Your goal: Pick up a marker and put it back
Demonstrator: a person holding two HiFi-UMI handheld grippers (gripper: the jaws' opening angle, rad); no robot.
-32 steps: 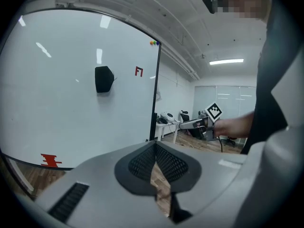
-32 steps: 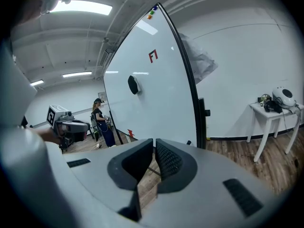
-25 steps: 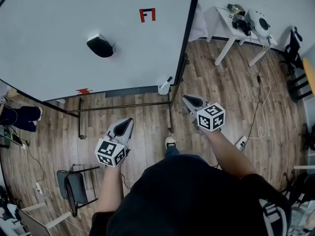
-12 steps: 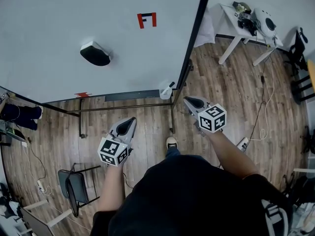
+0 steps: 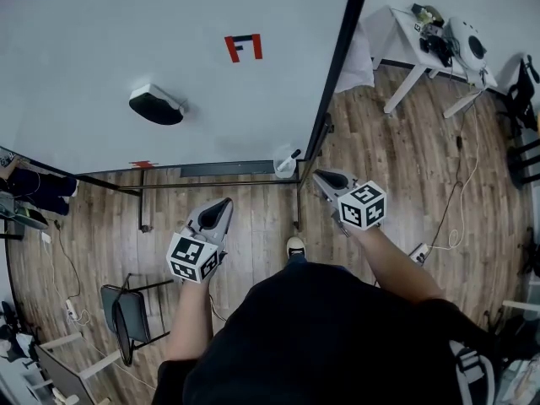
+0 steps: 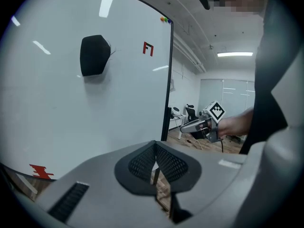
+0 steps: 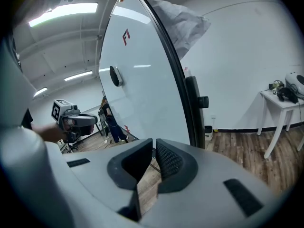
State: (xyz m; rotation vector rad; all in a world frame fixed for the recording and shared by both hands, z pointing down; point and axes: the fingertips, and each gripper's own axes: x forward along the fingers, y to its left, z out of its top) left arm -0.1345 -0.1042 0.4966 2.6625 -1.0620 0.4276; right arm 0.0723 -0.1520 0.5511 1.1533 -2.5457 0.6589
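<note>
A black-capped marker (image 5: 291, 155) stands in a small white cup (image 5: 284, 166) at the whiteboard's (image 5: 126, 40) lower right corner. My right gripper (image 5: 320, 175) points at the board's edge, a short way right of the cup. Its jaws (image 7: 155, 142) are opening and stand a narrow gap apart with nothing between them. My left gripper (image 5: 222, 203) hovers over the floor below the board, left of the cup, with its pads (image 6: 155, 144) together and empty. Each gripper shows in the other's view: the right gripper (image 6: 189, 126), the left gripper (image 7: 89, 121).
A black eraser (image 5: 154, 106) and a red F mark (image 5: 244, 47) sit on the board. The board's metal stand (image 5: 297, 202) runs along the wood floor. A white table (image 5: 439, 53) with gear stands at the right, a chair (image 5: 126, 310) at the lower left, and cables (image 5: 451, 201) lie on the floor.
Both grippers keep almost the same place. The head view has drifted, so the board, eraser and marker cup sit slightly lower in the picture.
</note>
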